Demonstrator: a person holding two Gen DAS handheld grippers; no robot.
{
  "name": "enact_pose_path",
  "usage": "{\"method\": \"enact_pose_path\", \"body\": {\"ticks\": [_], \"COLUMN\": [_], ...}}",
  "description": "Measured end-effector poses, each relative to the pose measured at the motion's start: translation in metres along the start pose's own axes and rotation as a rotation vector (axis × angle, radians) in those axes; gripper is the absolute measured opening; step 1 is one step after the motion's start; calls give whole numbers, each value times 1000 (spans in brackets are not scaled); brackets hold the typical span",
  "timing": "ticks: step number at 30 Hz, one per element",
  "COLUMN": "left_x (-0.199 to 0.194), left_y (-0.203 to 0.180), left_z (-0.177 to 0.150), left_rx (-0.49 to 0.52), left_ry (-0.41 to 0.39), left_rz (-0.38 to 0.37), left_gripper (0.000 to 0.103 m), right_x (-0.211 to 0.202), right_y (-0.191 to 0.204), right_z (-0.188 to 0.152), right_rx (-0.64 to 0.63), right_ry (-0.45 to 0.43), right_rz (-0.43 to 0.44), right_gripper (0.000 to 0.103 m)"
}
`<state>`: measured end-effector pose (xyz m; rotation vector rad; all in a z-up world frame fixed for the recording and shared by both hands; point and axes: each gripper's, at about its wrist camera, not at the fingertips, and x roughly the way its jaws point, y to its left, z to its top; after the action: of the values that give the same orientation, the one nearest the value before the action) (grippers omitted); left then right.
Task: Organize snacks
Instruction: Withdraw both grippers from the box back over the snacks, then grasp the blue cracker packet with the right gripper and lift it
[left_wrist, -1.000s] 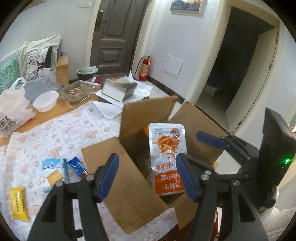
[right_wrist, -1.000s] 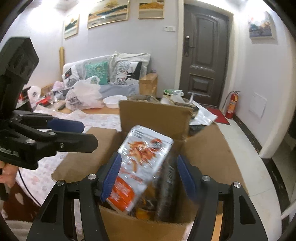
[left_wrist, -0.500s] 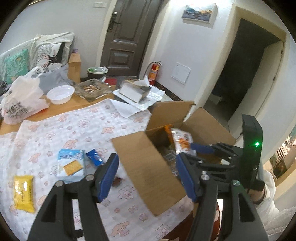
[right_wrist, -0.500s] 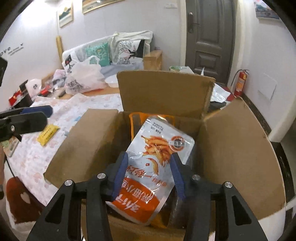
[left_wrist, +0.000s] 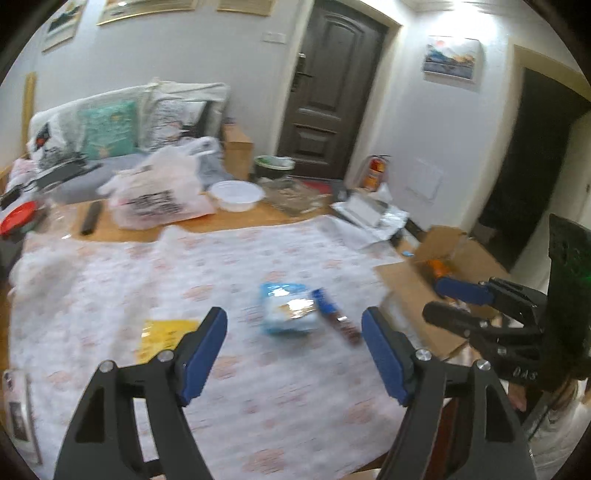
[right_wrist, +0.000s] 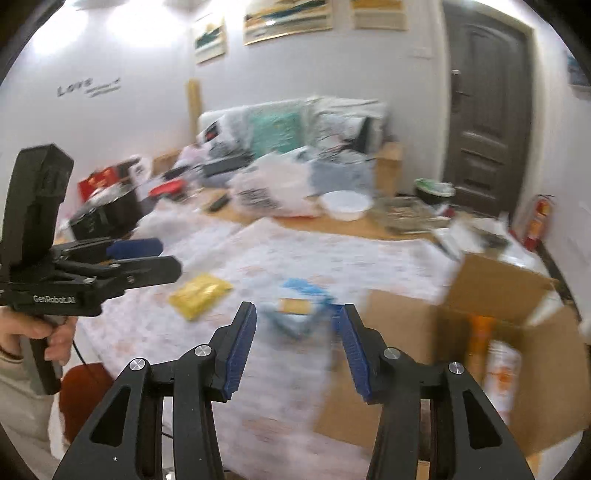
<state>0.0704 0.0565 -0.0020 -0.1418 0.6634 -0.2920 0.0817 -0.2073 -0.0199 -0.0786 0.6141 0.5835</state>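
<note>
A blurred blue cracker pack (left_wrist: 284, 314) lies on the patterned tablecloth (left_wrist: 221, 266), a dark blue bar (left_wrist: 334, 317) at its right and a yellow pack (left_wrist: 162, 338) to its left. My left gripper (left_wrist: 293, 321) hovers just before the cracker pack; its jaws are opening and nothing is between them. In the right wrist view my right gripper (right_wrist: 297, 308) stands open and empty above the same blue pack (right_wrist: 301, 295). The open cardboard box (right_wrist: 402, 332) sits on the right and holds an orange-and-white snack pouch (right_wrist: 500, 373).
A white plastic bag (left_wrist: 162, 195), a white bowl (left_wrist: 236, 194), a glass tray (left_wrist: 291, 195) and a black remote (left_wrist: 90, 218) crowd the table's far side. Another pack (left_wrist: 16, 410) lies at the near left edge. A hand (right_wrist: 40, 332) holds the left gripper.
Both grippers have pulled away from the box and swung left over the tablecloth. The right gripper has let go of the orange-and-white pouch, which stays in the box. The left jaws are wider.
</note>
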Motion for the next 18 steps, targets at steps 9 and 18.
{"method": "enact_pose_path", "body": {"ticks": [9,18], "left_x": [25,84], "left_y": [68,89], "left_z": [-30,-27], "left_rx": [3,-48], "left_ry": [66,131], "left_rz": [92,13], "left_gripper": [79,79], "right_x": [99,175], "right_y": [54,11], "right_z": [-10,-18], "right_rx": [53,253], "right_ry": [138,220], "right_rz": [-22,-141], "right_gripper": [49,77]}}
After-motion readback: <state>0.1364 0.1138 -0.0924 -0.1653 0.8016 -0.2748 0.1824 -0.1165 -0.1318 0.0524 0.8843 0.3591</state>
